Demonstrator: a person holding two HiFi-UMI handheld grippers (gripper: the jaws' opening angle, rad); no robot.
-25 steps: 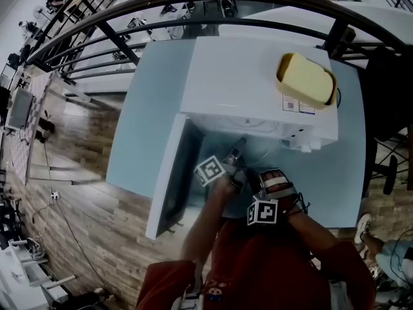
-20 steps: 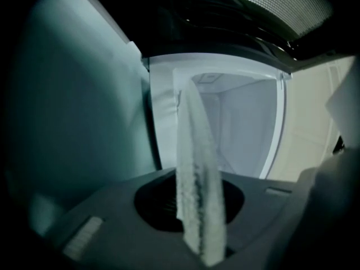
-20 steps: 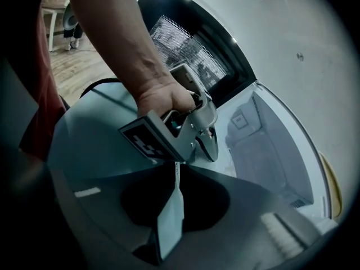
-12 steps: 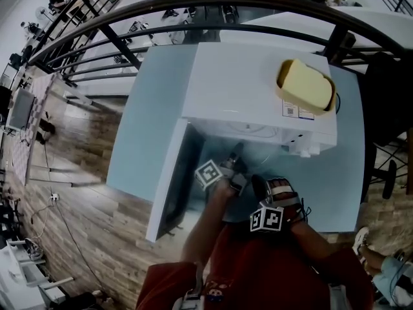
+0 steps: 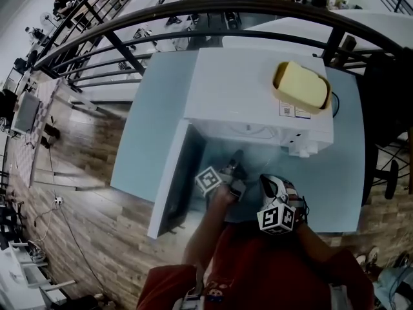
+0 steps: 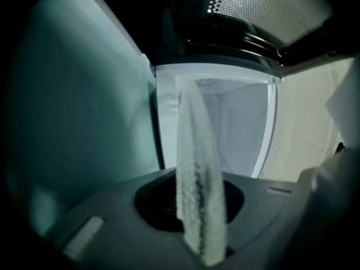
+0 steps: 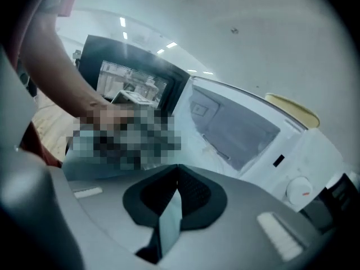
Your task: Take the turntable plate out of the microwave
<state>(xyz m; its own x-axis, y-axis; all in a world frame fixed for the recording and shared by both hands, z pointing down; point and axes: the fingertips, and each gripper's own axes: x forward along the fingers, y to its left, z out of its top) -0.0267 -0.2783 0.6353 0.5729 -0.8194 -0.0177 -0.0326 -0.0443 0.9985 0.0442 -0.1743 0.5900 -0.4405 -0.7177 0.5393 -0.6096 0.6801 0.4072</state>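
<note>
Two grippers at a white microwave (image 5: pixel 251 82) on a pale blue table (image 5: pixel 151 121), door (image 5: pixel 169 179) hanging open. Left gripper (image 5: pixel 235 157) poked into the opening, rolled on its side, jaws just squeezed down onto a thin sliver, pretty sure the glass plate (image 5: pixel 255 148), hard to see, right at the mouth. Right gripper (image 5: pixel 268 185) hanging just outside, jaws just snapped fully together, nothing in them. Yellow block (image 5: pixel 300 86) up top.

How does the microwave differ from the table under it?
The microwave is white; the table is pale blue. The microwave is a box with its door open; the table is a flat top. The table is wider than the microwave. Both look rectangular.
</note>
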